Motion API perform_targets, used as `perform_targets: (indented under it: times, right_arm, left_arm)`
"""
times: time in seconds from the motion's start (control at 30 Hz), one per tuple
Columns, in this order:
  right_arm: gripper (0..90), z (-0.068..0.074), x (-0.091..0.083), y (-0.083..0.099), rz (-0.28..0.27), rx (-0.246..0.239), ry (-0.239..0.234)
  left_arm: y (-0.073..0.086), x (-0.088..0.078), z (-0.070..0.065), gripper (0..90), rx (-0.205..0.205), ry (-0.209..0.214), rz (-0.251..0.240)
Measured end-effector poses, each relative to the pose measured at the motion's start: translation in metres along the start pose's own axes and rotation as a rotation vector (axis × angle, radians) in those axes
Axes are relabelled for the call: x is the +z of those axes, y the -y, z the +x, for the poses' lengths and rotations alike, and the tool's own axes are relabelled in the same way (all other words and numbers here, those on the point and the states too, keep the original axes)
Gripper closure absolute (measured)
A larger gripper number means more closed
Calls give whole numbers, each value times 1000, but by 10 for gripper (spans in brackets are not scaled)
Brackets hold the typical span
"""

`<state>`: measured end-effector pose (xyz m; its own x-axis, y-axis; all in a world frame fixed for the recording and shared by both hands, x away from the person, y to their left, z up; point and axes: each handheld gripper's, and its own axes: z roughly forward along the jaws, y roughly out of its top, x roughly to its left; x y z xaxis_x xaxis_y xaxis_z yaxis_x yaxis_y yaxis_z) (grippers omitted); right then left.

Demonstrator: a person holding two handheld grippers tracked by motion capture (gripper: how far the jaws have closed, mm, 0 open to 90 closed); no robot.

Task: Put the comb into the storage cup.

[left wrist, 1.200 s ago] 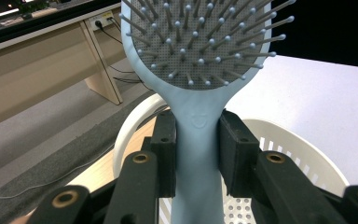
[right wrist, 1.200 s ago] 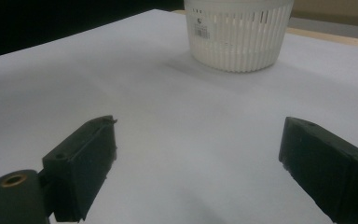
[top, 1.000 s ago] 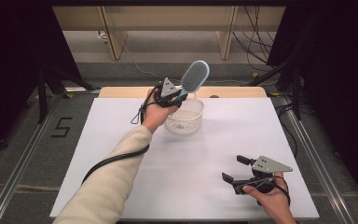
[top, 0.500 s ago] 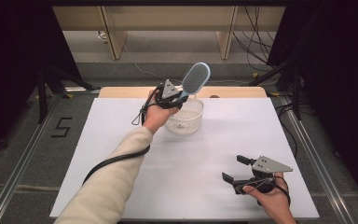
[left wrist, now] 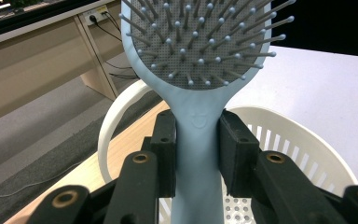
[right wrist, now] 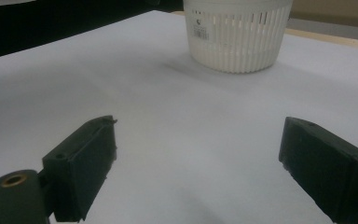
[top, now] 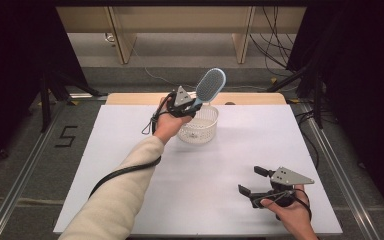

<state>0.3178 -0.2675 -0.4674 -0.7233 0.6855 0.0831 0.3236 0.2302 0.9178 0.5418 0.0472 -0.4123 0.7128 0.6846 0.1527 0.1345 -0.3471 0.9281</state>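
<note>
A light blue hairbrush (top: pixel 209 85) with grey bristles is held up at a slant over the left rim of a white slotted basket (top: pixel 200 126) at the far middle of the white table. My left gripper (top: pixel 192 106) is shut on the brush's handle (left wrist: pixel 198 154), with the bristle head (left wrist: pixel 205 37) above the jaws and the basket's rim (left wrist: pixel 307 140) behind and below. My right gripper (top: pixel 252 181) rests low near the table's front right, jaws wide apart with nothing between them. From it the basket (right wrist: pixel 237 35) stands farther off on the table.
The white table top (top: pixel 130 150) ends in a wooden strip (top: pixel 130 98) at the far edge. Beyond it lie a grey floor, wooden furniture legs (top: pixel 122 40) and cables (top: pixel 275 45). A metal rail (top: pixel 25 170) runs along the table's left side.
</note>
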Motion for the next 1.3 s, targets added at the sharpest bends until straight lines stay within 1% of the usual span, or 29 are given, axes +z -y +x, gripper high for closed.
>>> perform_targets:
  times: [1.3]
  right_arm:
    - [118, 0, 0, 0, 4, 1, -1]
  left_arm:
    - [7, 4, -4, 695, 23, 9, 32]
